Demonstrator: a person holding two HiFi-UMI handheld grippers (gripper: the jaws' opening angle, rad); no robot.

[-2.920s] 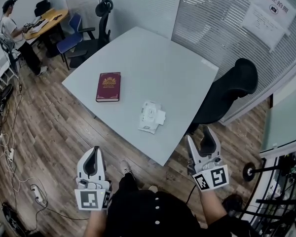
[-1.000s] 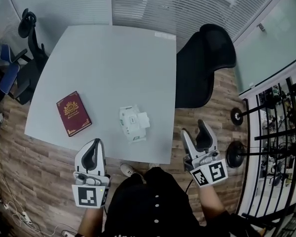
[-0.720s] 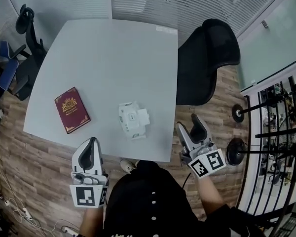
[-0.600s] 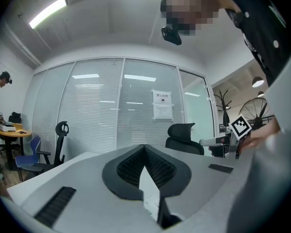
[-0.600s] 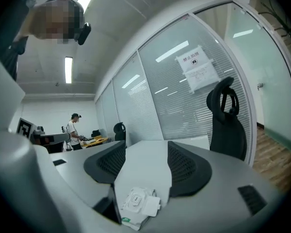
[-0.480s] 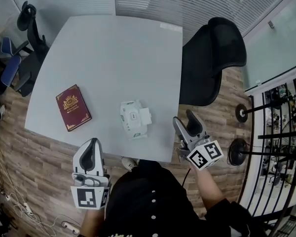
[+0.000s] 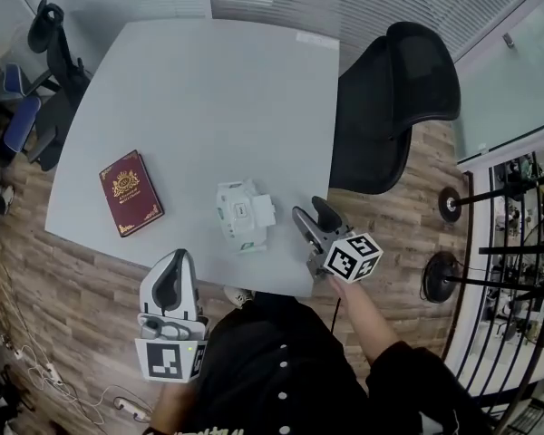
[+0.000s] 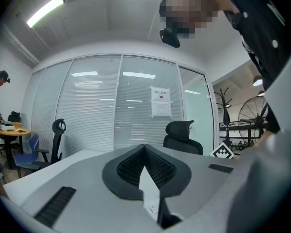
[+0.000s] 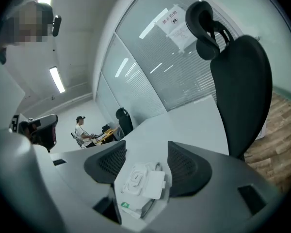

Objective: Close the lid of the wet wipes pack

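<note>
Head view: R gripper point(image 7: 313, 215) tilted toward wet wipes pack point(image 7: 238, 216), jaws spread; L gripper point(image 7: 171, 271) level, jaws together.

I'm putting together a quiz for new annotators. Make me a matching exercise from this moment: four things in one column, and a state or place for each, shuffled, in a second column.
Things:
1. red book
2. wet wipes pack
3. left tool
4. right tool

States or places:
A. jaws apart, aimed at the pack
B. lid flipped open
C. closed, lying near the left edge of the table
D. jaws together

Pairs: 1-C, 2-B, 3-D, 4-A
</note>
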